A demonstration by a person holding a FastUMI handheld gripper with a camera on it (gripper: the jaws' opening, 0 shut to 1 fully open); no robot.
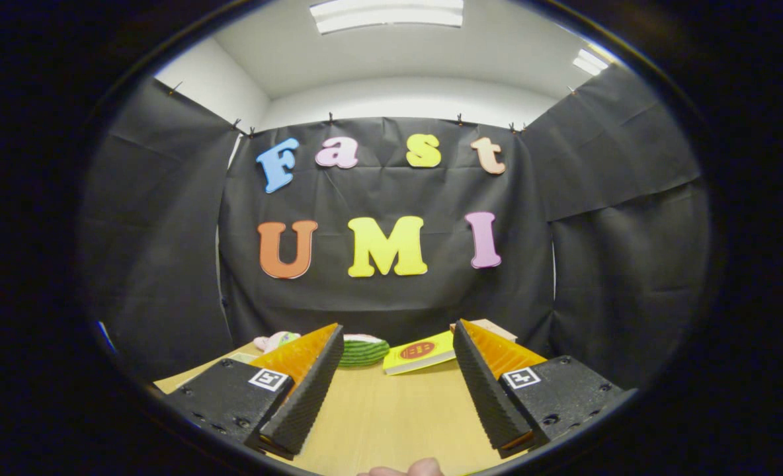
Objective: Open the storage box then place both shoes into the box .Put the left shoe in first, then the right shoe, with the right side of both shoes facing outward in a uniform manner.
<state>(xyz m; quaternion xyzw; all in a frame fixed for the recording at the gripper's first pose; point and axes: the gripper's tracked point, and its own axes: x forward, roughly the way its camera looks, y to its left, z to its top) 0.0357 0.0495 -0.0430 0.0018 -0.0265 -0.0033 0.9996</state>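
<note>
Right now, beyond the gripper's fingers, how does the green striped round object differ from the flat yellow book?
The gripper is open, with bare wooden table between its fingers.
1. Colour: the green striped round object is green with darker stripes; the flat yellow book is yellow with a red oval mark.
2. Shape: the green object is domed; the book is thin and flat with straight edges.
3. Place: the green object lies beside one finger, the book beside the other.
Both rest at the table's far side.
</note>
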